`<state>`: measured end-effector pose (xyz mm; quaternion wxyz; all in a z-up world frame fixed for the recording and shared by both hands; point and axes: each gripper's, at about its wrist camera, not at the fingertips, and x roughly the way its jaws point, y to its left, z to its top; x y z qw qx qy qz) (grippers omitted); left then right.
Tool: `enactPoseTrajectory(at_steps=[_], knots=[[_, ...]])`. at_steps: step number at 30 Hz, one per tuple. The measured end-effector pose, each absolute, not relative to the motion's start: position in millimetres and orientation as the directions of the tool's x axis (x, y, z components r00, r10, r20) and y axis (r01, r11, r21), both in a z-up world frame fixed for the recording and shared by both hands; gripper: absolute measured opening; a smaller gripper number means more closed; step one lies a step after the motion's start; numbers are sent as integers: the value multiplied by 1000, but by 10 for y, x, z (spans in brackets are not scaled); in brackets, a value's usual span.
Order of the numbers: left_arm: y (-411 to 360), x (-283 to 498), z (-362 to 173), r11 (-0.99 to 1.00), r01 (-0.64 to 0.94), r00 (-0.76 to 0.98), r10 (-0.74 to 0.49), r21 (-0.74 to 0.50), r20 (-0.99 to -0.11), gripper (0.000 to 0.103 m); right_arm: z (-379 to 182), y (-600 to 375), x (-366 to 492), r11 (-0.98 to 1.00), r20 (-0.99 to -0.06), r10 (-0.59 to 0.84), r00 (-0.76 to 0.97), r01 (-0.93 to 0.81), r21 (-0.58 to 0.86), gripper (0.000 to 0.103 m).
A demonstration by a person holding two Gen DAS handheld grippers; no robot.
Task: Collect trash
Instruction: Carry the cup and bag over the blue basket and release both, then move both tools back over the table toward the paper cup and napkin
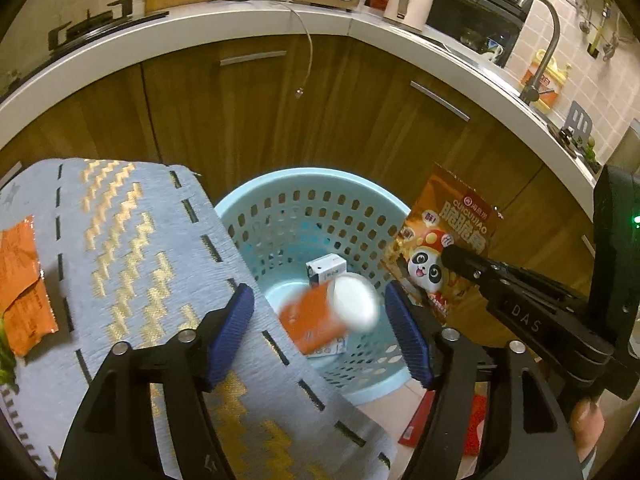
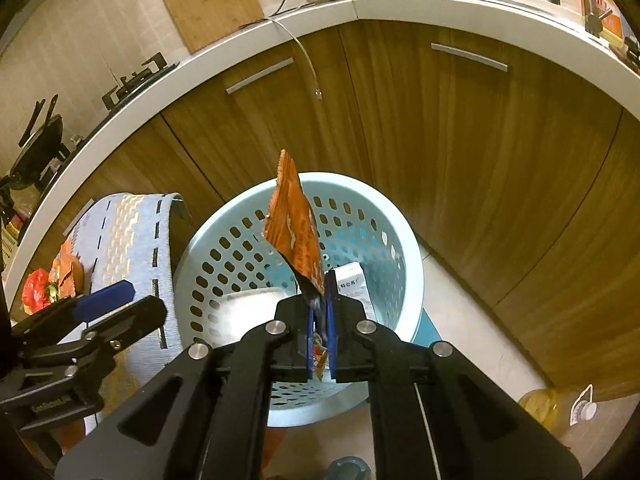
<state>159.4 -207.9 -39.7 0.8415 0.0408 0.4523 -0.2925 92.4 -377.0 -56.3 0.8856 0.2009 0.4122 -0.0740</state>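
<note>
A light blue perforated basket (image 1: 352, 208) (image 2: 404, 248) stands on the floor by the cabinets. A white and blue carton (image 1: 326, 270) lies inside it. My left gripper (image 1: 320, 320) is open over the basket's near edge; a blurred orange cup with a white lid (image 1: 332, 316) is in the air between its fingers, touching neither. My right gripper (image 2: 319, 316) is shut on an orange snack bag (image 2: 296, 224) (image 1: 444, 256) with a panda print, held upright over the basket. More orange wrappers (image 1: 22, 284) lie on the cloth-covered surface (image 1: 128, 248) at left.
Wooden cabinets (image 1: 320, 112) with a white countertop (image 1: 256, 32) curve behind the basket. A cable (image 1: 310, 60) hangs off the counter. A red packet (image 1: 444, 420) lies on the floor right of the basket. An oil bottle (image 2: 560, 408) stands at lower right.
</note>
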Motion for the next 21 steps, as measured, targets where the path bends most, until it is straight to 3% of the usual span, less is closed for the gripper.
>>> enactPoseTrajectory(at_steps=[2, 6, 8, 10, 21], knots=[[-2034, 1596, -382, 829, 521, 429, -459, -202, -778, 75, -582, -3771, 927, 906, -763, 45, 645, 296, 303, 8], [-1966, 1591, -355, 830, 517, 435, -464, -208, -771, 75, -577, -3765, 918, 905, -763, 46, 644, 297, 305, 18], [-1920, 1588, -343, 831, 513, 437, -467, -214, -769, 75, -559, -3752, 902, 906, -760, 45, 649, 295, 305, 36], [-1888, 1582, -326, 833, 508, 441, -470, -219, -764, 75, -531, -3736, 883, 906, -754, 33, 656, 298, 299, 45], [-1599, 1450, -238, 841, 488, 472, -481, -235, -739, 75, -337, -3537, 812, 924, -729, 36, 683, 256, 285, 45]])
